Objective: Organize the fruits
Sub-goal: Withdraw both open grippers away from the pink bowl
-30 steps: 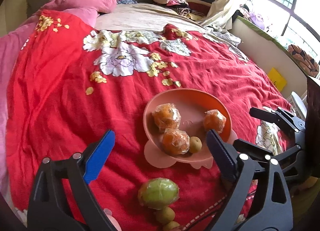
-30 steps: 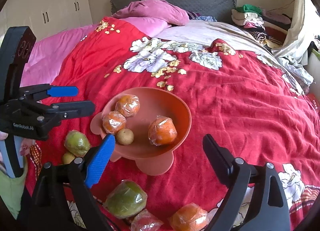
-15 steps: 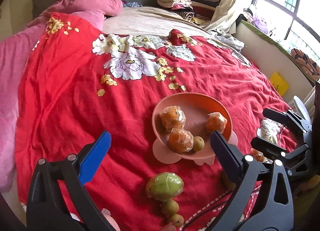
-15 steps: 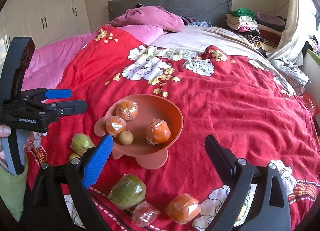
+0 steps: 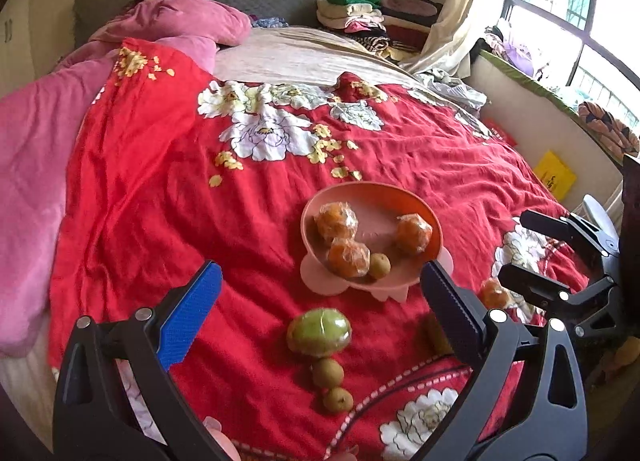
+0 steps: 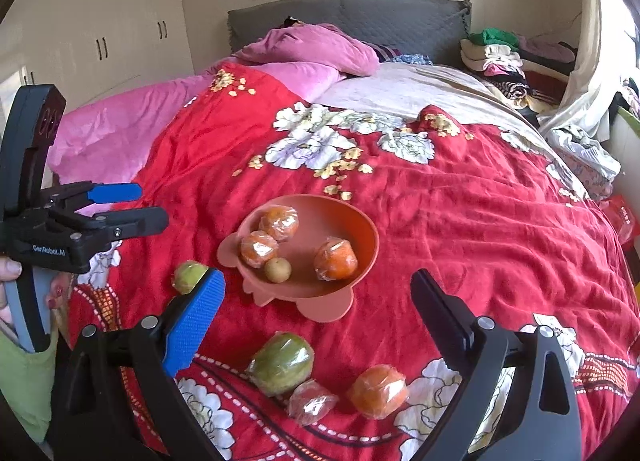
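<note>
A salmon-pink bowl (image 5: 372, 197) (image 6: 362, 221) stands on the red flowered bedspread (image 5: 160, 189). In it lie three plastic-wrapped oranges (image 5: 336, 219) and one small brown fruit (image 5: 379, 266). My left gripper (image 5: 320, 273) hangs open and empty short of the bowl, above a wrapped green fruit (image 5: 319, 332) and two small brown fruits (image 5: 328, 372). My right gripper (image 6: 318, 281) is also open and empty, over a green fruit (image 6: 281, 363), a small wrapped fruit (image 6: 312, 401) and a wrapped orange (image 6: 378, 391). Another green fruit (image 6: 188, 275) shows left of the bowl.
Pink pillows and a quilt (image 6: 312, 47) lie at the bed's head and left side. Folded clothes (image 6: 496, 57) are stacked at the far right corner. A window ledge (image 5: 560, 101) runs along the right of the bed, wardrobes (image 6: 100, 29) along the left. A hand (image 6: 8, 269) holds the left gripper's handle.
Both grippers have drawn back and upward from the bowl, which now looks smaller and farther. More loose fruit on the bedspread has come into view. Both pairs of jaws stay wide.
</note>
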Tool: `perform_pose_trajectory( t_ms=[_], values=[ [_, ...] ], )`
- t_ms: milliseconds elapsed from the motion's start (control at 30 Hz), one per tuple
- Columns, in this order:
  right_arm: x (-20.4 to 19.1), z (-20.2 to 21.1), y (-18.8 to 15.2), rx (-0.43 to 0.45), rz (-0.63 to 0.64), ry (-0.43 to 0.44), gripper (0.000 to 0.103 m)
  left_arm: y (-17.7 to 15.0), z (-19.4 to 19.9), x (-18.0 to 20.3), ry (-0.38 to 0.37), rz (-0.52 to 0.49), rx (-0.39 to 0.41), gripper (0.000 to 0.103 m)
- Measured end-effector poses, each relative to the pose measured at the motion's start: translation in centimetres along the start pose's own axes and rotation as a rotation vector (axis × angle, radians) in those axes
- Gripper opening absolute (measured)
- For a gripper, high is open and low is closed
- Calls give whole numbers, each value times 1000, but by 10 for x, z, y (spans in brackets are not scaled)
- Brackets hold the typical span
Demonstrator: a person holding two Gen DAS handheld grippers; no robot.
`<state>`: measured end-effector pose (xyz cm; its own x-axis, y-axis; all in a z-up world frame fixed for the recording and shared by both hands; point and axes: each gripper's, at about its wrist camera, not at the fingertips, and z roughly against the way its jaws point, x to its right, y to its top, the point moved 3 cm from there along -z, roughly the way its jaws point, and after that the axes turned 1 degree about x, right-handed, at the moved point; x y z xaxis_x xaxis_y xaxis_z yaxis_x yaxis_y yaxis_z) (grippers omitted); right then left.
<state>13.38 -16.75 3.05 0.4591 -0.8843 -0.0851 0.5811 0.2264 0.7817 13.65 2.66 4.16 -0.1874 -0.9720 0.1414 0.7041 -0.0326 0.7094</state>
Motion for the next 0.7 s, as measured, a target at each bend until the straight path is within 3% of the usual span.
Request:
perform_pose_trajectory(
  t_ms=[700],
  values=[
    [-9,18,-28,-46,32,8,95,-21,22,20,50,-36,-22,93]
  ],
)
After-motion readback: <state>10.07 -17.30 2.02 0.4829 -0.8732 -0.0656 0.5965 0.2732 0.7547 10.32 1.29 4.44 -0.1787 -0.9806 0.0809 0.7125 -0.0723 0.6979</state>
